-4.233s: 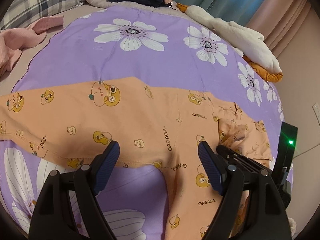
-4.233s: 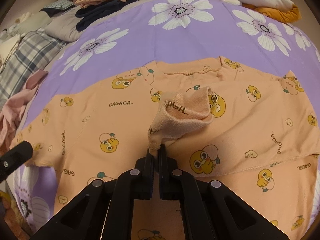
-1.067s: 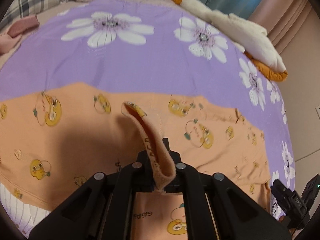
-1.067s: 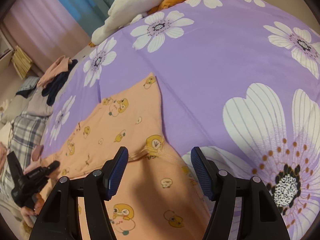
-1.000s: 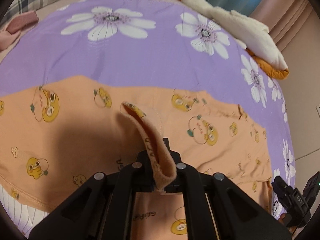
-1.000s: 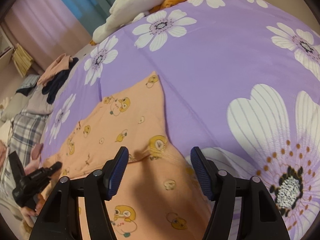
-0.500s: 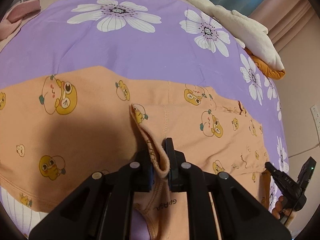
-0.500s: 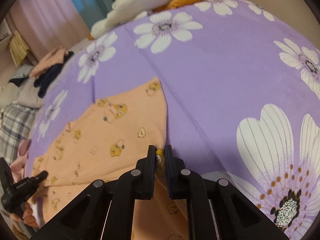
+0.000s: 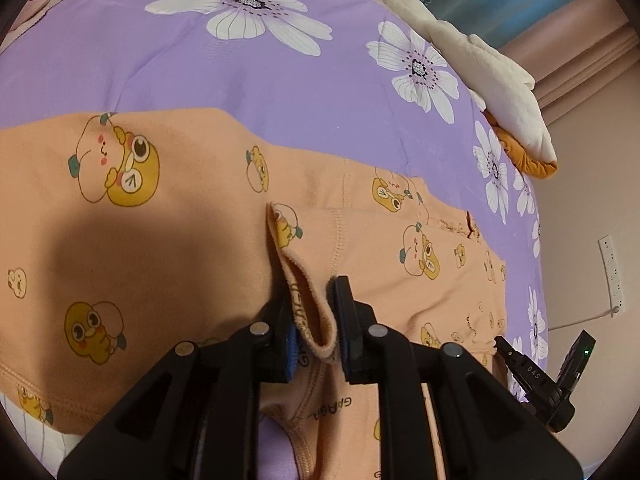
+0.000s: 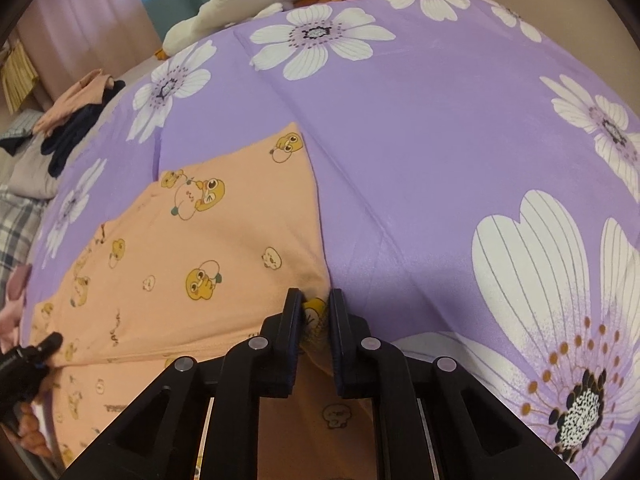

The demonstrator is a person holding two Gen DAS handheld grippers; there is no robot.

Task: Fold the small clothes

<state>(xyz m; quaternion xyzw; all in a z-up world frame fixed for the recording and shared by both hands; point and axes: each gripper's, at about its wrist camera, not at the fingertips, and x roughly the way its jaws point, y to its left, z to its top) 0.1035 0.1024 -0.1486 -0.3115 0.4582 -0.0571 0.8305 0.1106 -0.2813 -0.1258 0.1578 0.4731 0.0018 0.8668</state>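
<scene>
Both grippers, left gripper (image 9: pixel 316 322) and right gripper (image 10: pixel 311 322), pinch the orange pajama (image 9: pixel 168 240) edges; next, lift toward 12 o'clock to fold.

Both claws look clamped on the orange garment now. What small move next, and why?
Probably lift both together and carry the held edge over. The left claw pinches a raised fold, the right claw grips a corner, and the garment lies flat on the sheet.

Orange cartoon-print cotton garment (image 9: pixel 192 216) flat on purple flower-print bedspread (image 9: pixel 200 68). I see white plush toy (image 9: pixel 480 60) behind, on bedspread's far edge; dark clothes pile (image 10: pixel 76 128) far left.
</scene>
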